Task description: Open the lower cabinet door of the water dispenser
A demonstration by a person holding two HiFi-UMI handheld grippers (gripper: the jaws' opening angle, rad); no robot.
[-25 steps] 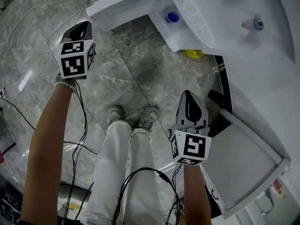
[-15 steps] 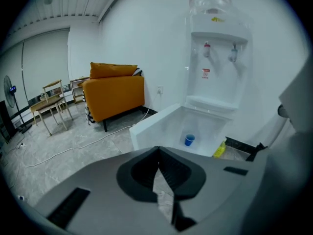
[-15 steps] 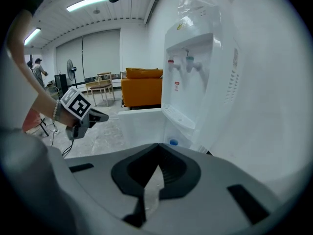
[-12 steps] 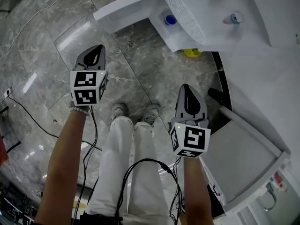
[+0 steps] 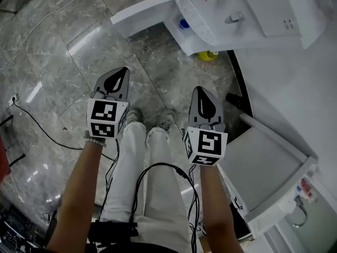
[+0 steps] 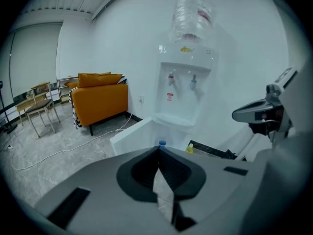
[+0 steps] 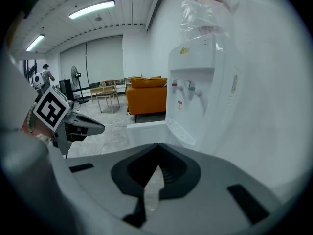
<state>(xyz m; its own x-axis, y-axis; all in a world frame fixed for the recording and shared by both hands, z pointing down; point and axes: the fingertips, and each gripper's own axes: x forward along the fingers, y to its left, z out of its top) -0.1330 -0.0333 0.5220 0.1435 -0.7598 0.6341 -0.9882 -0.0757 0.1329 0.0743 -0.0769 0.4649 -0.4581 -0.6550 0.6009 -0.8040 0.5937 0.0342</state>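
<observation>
The white water dispenser (image 5: 210, 20) stands at the top of the head view, a water bottle on top (image 6: 193, 13). Its lower cabinet door (image 5: 142, 9) is swung out to the left, standing open. A blue cap (image 5: 183, 23) shows inside the cabinet and a yellow object (image 5: 208, 54) lies on the floor by it. My left gripper (image 5: 124, 70) and right gripper (image 5: 199, 88) hang side by side above the person's legs, well apart from the dispenser. Both are shut with nothing between the jaws, as seen in the left gripper view (image 6: 159, 148) and the right gripper view (image 7: 157, 146).
A white boxy unit (image 5: 268, 173) stands to the right of the person. Cables (image 5: 37, 125) trail over the marble floor at left. An orange sofa (image 6: 98, 99), chairs (image 6: 39, 106) and a standing fan (image 7: 76, 82) are farther off, with a person (image 7: 46, 72) in the distance.
The left gripper has moved away from the open door, down and to the right in the head view, ending beside the right gripper. The dispenser has slid toward the picture's top. Both jaws stayed shut.
</observation>
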